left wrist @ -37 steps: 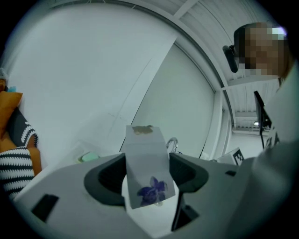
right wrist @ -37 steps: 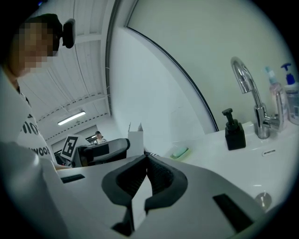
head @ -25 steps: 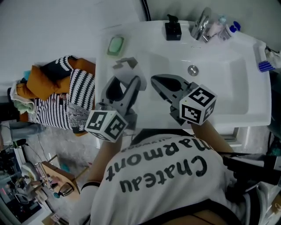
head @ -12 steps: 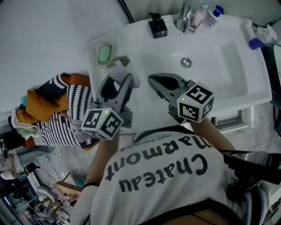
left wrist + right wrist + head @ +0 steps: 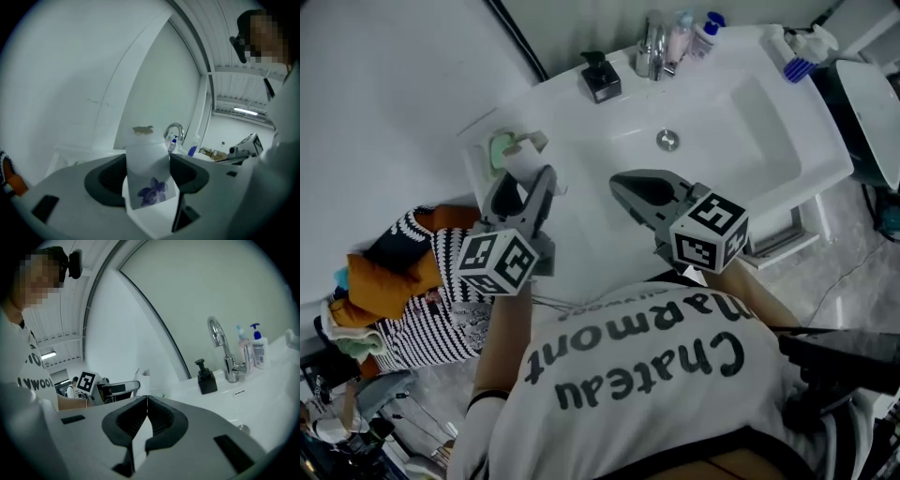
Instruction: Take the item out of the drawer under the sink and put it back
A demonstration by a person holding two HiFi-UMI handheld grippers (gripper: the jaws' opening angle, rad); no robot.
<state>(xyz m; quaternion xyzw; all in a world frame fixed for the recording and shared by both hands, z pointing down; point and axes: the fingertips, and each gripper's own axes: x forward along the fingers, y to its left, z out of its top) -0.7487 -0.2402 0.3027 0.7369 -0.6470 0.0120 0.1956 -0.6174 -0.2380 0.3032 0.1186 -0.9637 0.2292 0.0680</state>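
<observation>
My left gripper (image 5: 523, 180) is shut on a white packet (image 5: 522, 156) over the left rim of the white sink (image 5: 769, 141). In the left gripper view the packet (image 5: 149, 187) stands upright between the jaws and shows a purple flower print; the left gripper (image 5: 147, 161) clamps it from both sides. My right gripper (image 5: 617, 185) hangs over the basin's front, shut, with nothing in it. The right gripper view shows the right gripper (image 5: 146, 400) with its tips touching. No drawer is in any view.
A faucet (image 5: 652, 47), a black soap dispenser (image 5: 600, 77) and bottles (image 5: 694, 33) line the sink's back edge. A green soap dish (image 5: 499, 150) sits at the left corner. Striped and orange clothes (image 5: 412, 272) lie left of the sink.
The left gripper with the packet has drifted left toward the sink's corner by the green soap dish. The head view has swung, so the sink now sits tilted. The right gripper has turned slightly.
</observation>
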